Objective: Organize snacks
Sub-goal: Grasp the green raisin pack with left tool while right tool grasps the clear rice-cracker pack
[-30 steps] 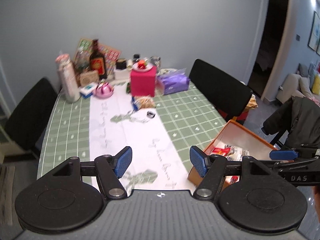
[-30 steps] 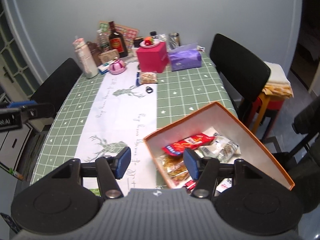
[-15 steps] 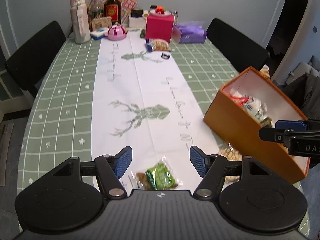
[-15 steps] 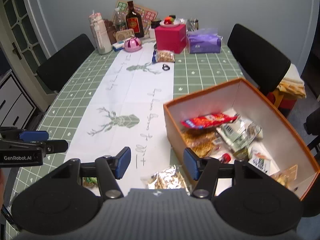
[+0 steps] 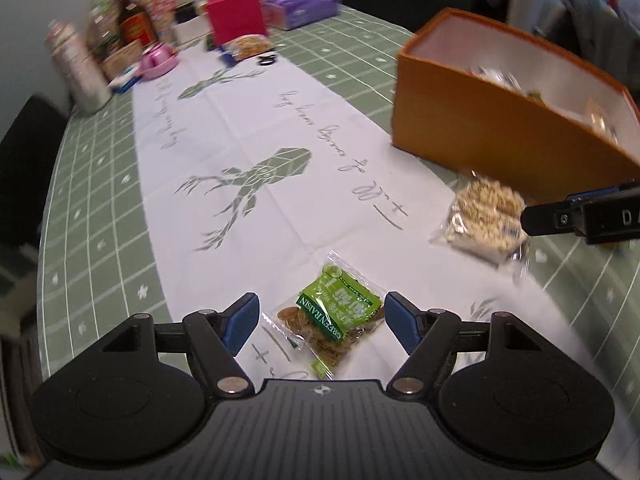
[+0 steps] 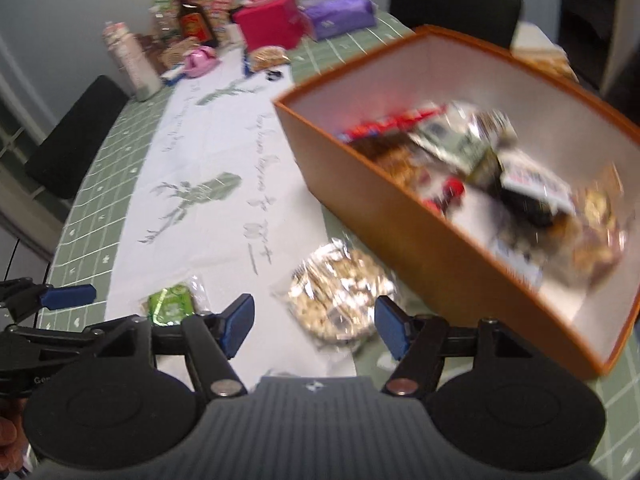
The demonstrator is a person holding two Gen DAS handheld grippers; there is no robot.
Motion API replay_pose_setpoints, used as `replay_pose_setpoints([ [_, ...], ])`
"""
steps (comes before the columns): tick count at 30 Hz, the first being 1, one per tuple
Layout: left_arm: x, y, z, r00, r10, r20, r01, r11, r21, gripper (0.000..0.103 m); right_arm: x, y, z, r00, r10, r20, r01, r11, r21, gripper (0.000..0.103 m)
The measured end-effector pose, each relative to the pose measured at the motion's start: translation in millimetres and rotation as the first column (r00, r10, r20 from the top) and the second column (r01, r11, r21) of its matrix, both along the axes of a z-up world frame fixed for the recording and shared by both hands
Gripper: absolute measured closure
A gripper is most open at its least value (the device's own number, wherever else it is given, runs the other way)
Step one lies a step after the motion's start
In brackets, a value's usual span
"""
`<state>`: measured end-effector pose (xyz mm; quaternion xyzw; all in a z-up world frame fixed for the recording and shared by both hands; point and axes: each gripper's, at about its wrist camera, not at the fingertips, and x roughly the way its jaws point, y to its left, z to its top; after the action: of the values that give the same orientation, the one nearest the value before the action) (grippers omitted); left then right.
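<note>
Two views | left wrist: left gripper [image 5: 318, 318] jaws apart, straddling green raisin packet [image 5: 335, 317] on counter [image 5: 96, 184]; orange box [image 5: 496, 128] at 2 o'clock; nut bag [image 5: 482, 218] just below it | right wrist: right gripper [image 6: 314, 322] jaws apart around nut bag [image 6: 340, 296]; orange box [image 6: 400, 208] at 1 o'clock holds blurred snacks; raisin packet [image 6: 170, 306] at 10 o'clock

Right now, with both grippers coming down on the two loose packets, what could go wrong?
1. The raisin packet is thin and lies flat on the runner; the open left gripper may pinch cloth with it.
2. The nut packet has crinkly, slippery-looking film, so it may slip from the open right gripper.
3. The box stands close; the right gripper could bump its wall.
</note>
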<state>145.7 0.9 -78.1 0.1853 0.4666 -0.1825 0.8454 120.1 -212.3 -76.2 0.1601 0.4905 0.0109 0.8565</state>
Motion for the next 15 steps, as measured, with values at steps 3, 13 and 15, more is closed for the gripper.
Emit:
replay_pose_setpoints([
  [3, 3, -7, -16, 0.995, -0.095, -0.011, 0.096, 0.993, 0.063, 0.019, -2, -1, -17, 0.994, -0.091, -0.056, 0.093, 0.995, 0.029, 0.023],
  [13, 22, -6, -44, 0.984, -0.157, -0.078, 0.162, 0.985, 0.064, 0.019, 15, 1, -45, 0.918, -0.361, -0.163, 0.371, 0.928, 0.036, 0.019],
  [15, 26, -4, -46, 0.984, -0.153, -0.087, 0.158, 0.986, 0.045, 0.016, 20, 5, -47, 0.909, -0.390, -0.148, 0.397, 0.918, 0.017, 0.015],
])
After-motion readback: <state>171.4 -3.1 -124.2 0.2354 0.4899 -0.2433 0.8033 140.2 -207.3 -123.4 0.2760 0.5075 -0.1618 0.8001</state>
